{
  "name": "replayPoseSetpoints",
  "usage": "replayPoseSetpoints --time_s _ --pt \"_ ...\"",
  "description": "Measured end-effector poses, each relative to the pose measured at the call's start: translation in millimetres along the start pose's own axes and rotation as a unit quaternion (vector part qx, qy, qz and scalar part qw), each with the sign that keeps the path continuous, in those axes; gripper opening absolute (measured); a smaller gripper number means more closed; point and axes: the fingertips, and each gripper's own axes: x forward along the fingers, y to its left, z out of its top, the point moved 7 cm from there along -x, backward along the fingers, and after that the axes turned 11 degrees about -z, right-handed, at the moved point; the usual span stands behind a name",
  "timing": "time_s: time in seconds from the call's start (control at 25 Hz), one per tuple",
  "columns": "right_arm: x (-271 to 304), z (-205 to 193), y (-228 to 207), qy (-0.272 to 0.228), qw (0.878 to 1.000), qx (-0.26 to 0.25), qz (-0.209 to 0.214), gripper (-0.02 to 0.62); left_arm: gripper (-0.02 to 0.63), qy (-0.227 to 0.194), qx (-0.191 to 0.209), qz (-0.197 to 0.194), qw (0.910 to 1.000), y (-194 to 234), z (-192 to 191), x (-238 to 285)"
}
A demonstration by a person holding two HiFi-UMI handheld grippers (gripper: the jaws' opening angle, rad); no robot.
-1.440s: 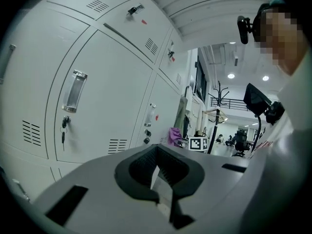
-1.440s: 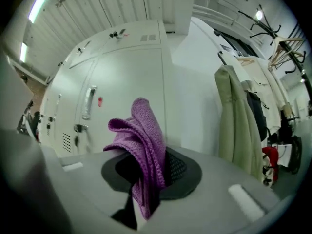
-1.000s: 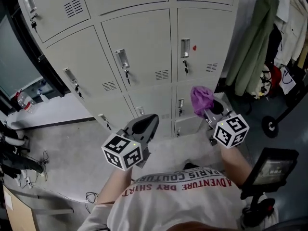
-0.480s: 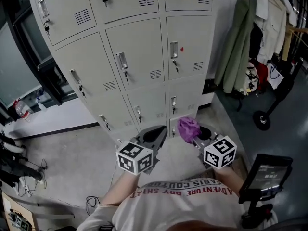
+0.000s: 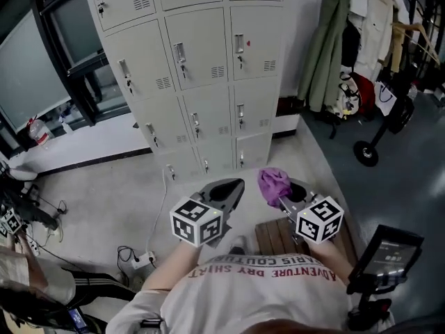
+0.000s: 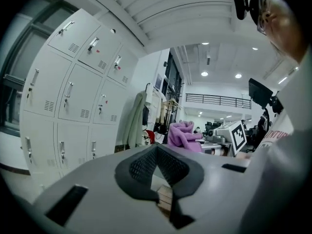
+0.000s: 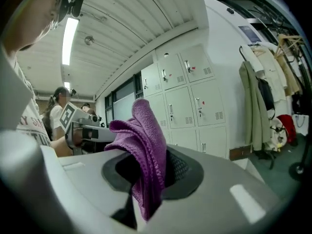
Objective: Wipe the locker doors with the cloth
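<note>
The grey locker bank [image 5: 208,68] stands at the top of the head view, well beyond both grippers. A purple cloth [image 5: 273,184] is bunched in my right gripper [image 5: 281,195], which is shut on it and held low near my chest. In the right gripper view the cloth [image 7: 146,145] hangs over that gripper's [image 7: 146,172] jaws, with the lockers [image 7: 187,101] far behind. My left gripper [image 5: 231,185] is beside it, shut and holding nothing. In the left gripper view, that gripper's [image 6: 157,152] pads meet at the tip, and the lockers [image 6: 73,91] are off to the left.
Coats [image 5: 327,47] hang right of the lockers, and a wheeled stand [image 5: 368,152] is below them. A wooden platform [image 5: 274,236] lies by my feet. A screen on a mount [image 5: 389,249] is at lower right. Cables and a power strip [image 5: 142,259] lie on the floor at left.
The lockers have dropped back from close in front of the grippers to well beyond them. Both grippers stay low by my chest, the cloth still in the right one.
</note>
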Motion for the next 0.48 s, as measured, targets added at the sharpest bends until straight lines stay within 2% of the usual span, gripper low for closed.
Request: replayPoseSetpoints --time_s 0.12,0.24,0.48 --pt "-77.7 -27.0 28.5 0.021 1.000 0.006 0.004 0.074 0.002 0.010 -0.008 -0.003 0.9999 -78.2 -25.9 -25.2" --pt "-133.7 -29.5 54.4 0.022 1.000 0.006 0.017 0.074 0.002 0.014 -0.004 0.003 0.9999 -143.7 -30.5 -48.2" --pt "-202.6 -9.9 93.0 0.002 0.998 0.039 0.051 0.074 0.002 0.016 0.014 0.016 0.9997 -225.9 -25.1 -85.6"
